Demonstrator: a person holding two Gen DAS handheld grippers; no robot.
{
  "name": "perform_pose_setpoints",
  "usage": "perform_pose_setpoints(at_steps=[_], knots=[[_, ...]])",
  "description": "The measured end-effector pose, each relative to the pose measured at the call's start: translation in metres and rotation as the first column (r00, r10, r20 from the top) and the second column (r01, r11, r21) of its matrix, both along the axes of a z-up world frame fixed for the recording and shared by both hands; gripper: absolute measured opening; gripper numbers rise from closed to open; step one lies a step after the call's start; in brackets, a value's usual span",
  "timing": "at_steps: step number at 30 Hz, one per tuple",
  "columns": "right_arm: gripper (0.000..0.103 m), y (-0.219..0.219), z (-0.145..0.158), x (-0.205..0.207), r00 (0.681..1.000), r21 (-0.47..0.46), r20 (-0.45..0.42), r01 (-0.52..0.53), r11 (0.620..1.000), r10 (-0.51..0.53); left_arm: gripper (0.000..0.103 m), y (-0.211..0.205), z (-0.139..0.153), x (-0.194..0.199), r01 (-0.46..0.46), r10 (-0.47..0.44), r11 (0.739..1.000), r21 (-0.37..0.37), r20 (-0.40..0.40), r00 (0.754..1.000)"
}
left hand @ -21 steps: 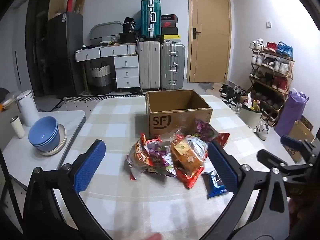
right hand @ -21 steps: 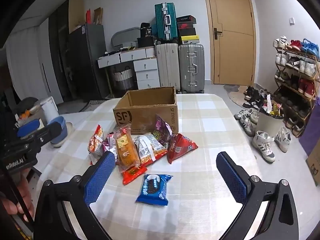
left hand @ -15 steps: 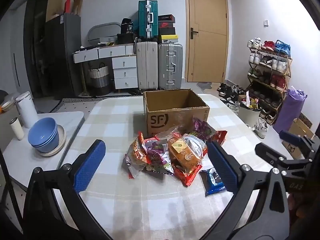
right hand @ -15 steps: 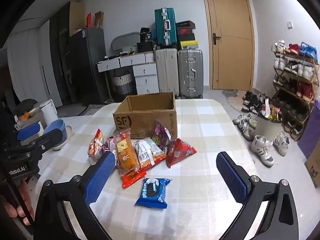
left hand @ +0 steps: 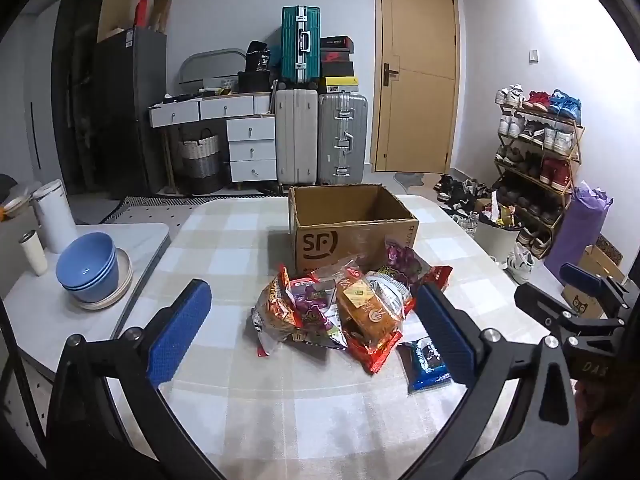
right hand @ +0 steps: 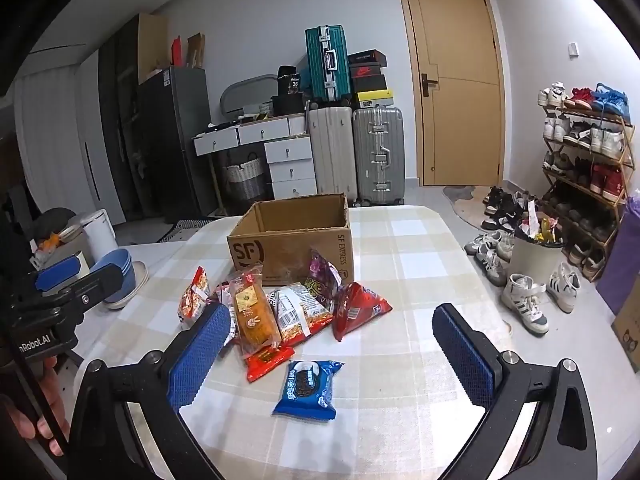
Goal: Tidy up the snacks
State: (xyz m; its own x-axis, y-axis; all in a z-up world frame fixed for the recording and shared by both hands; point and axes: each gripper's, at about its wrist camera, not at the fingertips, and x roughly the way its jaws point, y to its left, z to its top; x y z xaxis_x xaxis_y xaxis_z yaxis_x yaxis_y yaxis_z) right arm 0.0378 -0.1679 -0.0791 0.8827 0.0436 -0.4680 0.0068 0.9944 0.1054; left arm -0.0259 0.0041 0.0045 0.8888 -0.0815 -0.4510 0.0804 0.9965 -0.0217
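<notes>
The blue biscuit packet (right hand: 309, 389) is lying flat on the bench (right hand: 400, 380), apart from the snack pile (right hand: 280, 312) and nearest the right gripper (right hand: 332, 364), just ahead between its released jaws. The left gripper (left hand: 316, 336) is likewise being held released, facing the pile before the cardboard box (left hand: 352, 236).

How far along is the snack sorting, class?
Done: nothing; the cardboard box looks empty. In hand: nothing; the left hand-held gripper and right hand-held gripper are open. Left: the snack pile and blue cookie pack lie on the table.
</notes>
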Motion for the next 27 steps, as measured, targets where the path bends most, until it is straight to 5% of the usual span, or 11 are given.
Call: perform_pose_setpoints(at_steps=[27], knots=[[0.103,-0.0005,-0.0007,-0.003,1.0,0.011,0.0,0.001,1.0,-0.001,0.102,-0.0072,-0.0061,0.0007,0.01,-0.009,1.0,0.018,-0.004,1.0]])
